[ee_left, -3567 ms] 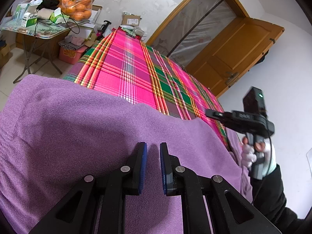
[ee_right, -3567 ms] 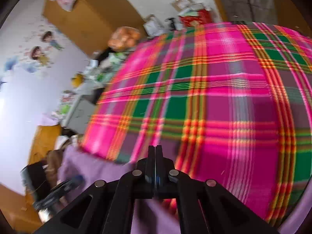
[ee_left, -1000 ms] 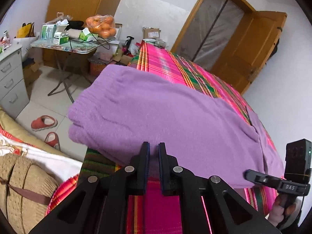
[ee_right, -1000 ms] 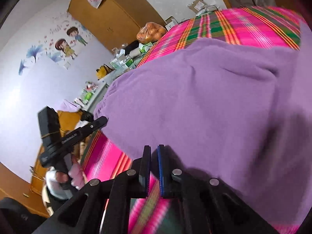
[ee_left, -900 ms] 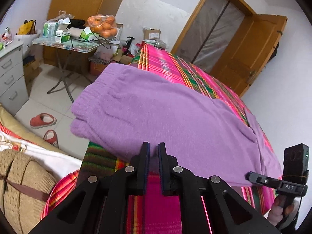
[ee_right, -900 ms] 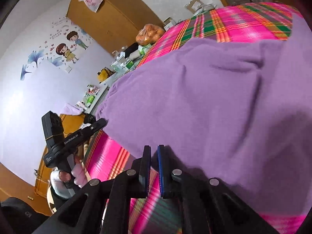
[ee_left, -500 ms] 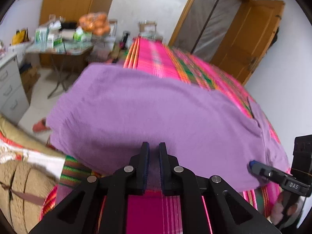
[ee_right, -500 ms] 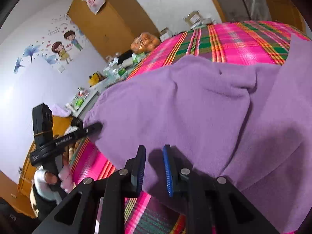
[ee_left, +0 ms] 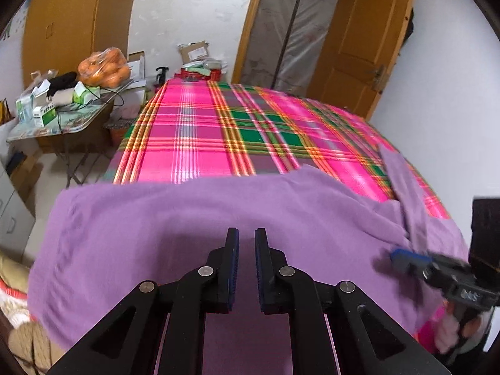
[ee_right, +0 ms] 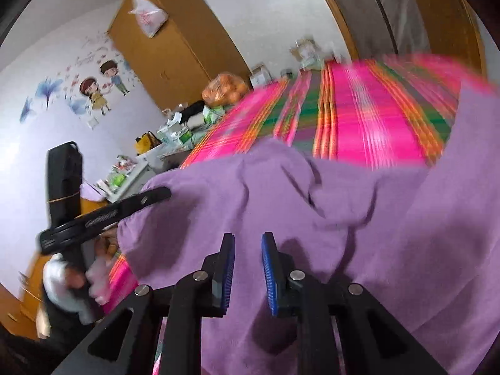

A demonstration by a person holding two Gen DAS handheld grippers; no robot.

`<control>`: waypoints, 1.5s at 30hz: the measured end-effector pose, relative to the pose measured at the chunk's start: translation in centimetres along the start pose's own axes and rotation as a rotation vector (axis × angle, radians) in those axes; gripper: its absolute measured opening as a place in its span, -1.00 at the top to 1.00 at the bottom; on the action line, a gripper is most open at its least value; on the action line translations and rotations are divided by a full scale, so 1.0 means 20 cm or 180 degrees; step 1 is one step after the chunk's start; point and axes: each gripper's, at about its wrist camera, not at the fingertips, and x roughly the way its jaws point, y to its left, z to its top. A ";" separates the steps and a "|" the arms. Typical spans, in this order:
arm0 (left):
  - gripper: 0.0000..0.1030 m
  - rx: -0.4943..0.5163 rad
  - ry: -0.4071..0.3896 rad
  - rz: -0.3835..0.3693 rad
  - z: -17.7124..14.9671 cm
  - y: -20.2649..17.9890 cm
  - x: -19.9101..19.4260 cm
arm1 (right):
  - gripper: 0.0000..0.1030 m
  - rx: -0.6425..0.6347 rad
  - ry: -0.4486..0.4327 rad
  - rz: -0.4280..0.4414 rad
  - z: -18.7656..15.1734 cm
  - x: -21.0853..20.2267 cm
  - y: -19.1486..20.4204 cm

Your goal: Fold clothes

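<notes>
**Fold laid, tongs letting go**

Since a second ago the purple garment (ee_left: pixel 193 218) has filled the lower frame and your right tongs (ee_right: pixel 247 268) have parted; nothing sits between them. Your left tongs (ee_left: pixel 247 265) stand slightly apart, empty. The garment lies doubled on the plaid bed (ee_left: pixel 237 131), rumpled at lower right. Next, smooth that bunch, then regrip an edge. The cluttered side table (ee_left: pixel 59 118) stays clear.

White walls, wooden wardrobe (ee_left: pixel 62 25), open wooden door (ee_left: pixel 359 47), cluttered folding table (ee_left: pixel 62 118), cartoon wall stickers (ee_right: pixel 97 90).
</notes>
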 end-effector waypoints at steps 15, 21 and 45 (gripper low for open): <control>0.80 -0.0604 0.0075 0.0188 0.14 0.33 0.09 | 0.59 0.0154 -0.0063 0.0551 0.01 -0.01 -0.07; 0.83 -0.0929 0.0029 0.0212 0.15 0.49 0.10 | 0.57 0.0358 -0.0085 0.0631 0.02 -0.01 -0.12; 0.83 -0.0806 -0.0124 0.0598 -0.04 0.54 -0.09 | 0.55 0.0824 -0.0071 0.0838 0.05 0.04 -0.25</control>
